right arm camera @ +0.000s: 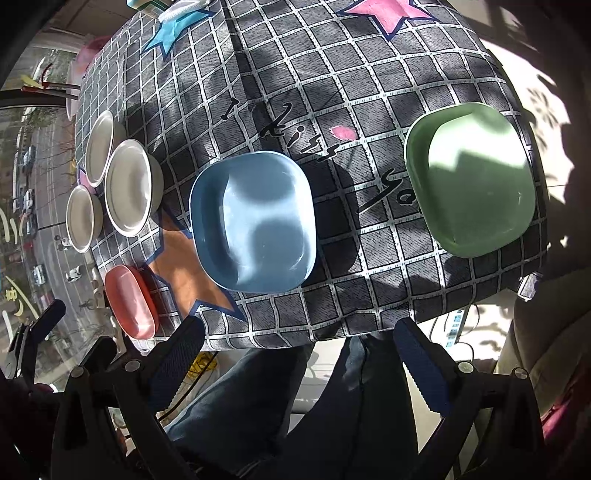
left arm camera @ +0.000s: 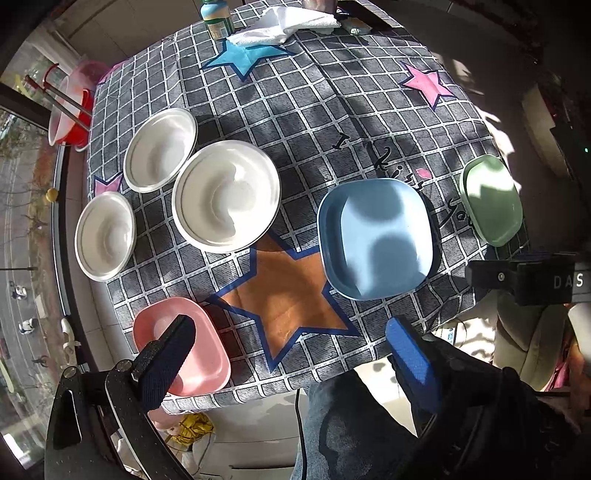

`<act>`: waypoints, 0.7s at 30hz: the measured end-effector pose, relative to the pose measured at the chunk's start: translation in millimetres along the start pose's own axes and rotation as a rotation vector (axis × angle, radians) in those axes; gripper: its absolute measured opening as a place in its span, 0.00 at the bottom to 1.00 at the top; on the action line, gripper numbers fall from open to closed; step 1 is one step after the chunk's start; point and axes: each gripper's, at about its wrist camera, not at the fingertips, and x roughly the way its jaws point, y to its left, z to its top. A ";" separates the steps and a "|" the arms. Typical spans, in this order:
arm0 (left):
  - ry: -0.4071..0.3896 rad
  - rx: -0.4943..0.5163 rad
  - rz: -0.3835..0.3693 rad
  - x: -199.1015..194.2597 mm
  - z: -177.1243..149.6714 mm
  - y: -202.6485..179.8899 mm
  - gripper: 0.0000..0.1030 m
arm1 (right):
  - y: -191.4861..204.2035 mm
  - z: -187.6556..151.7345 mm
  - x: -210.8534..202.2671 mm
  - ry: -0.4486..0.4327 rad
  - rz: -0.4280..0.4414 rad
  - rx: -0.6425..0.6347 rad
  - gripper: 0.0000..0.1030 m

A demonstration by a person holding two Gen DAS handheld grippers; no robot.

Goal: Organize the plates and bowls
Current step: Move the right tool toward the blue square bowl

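Three white round bowls sit at the table's left: a large one [left arm camera: 225, 195] [right arm camera: 129, 188] and two smaller ones [left arm camera: 160, 149] [left arm camera: 105, 236]. A pink square plate [left arm camera: 192, 350] [right arm camera: 131, 302] lies at the near left edge. A blue square plate [left arm camera: 376, 238] [right arm camera: 255, 221] lies in the middle and a green square plate [left arm camera: 493, 199] [right arm camera: 471, 177] at the right edge. My left gripper [left arm camera: 291, 350] is open and empty above the near edge, its left finger over the pink plate. My right gripper [right arm camera: 299, 343] is open and empty, in front of the blue plate.
The table wears a grey checked cloth [left arm camera: 314, 110] with coloured stars. At its far end stand a jar [left arm camera: 218, 18] and a white towel [left arm camera: 288, 22]. A red bucket [left arm camera: 72, 110] stands left of the table. The person's legs [right arm camera: 295, 406] are below the near edge.
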 end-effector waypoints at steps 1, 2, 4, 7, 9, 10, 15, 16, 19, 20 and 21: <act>0.006 -0.009 -0.002 2.8 -0.2 1.4 1.00 | -0.8 0.1 2.0 0.005 -0.005 0.000 1.00; 0.008 -0.018 -0.001 6.1 -0.2 3.0 1.00 | -0.4 -4.1 4.8 0.019 -0.012 0.001 1.00; 0.025 -0.037 -0.008 12.8 0.4 6.1 1.00 | -2.3 -4.4 9.1 0.025 -0.026 -0.001 1.00; 0.043 -0.069 -0.016 22.1 0.2 9.4 1.00 | -6.2 -4.7 15.5 0.035 -0.050 -0.007 1.00; 0.057 -0.086 -0.033 29.8 1.5 11.5 1.00 | -9.4 -5.1 22.0 0.020 -0.048 -0.022 1.00; 0.069 -0.094 -0.031 34.2 1.8 11.8 1.00 | -11.1 -6.4 24.4 0.034 -0.062 -0.020 1.00; 0.106 -0.109 -0.017 63.7 8.1 8.4 1.00 | -20.8 -4.2 44.0 0.063 -0.104 -0.009 1.00; 0.108 -0.111 -0.007 69.1 10.5 6.5 1.00 | -21.7 -2.6 48.9 0.062 -0.107 -0.011 1.00; 0.096 -0.130 0.017 84.8 20.0 1.6 1.00 | -22.4 3.4 60.5 0.055 -0.137 -0.006 1.00; 0.096 -0.138 0.020 90.4 23.8 0.1 1.00 | -22.7 5.2 63.5 0.056 -0.142 -0.001 1.00; 0.098 -0.146 0.023 95.3 26.7 -0.5 1.00 | -22.8 8.6 67.1 0.053 -0.141 0.003 1.00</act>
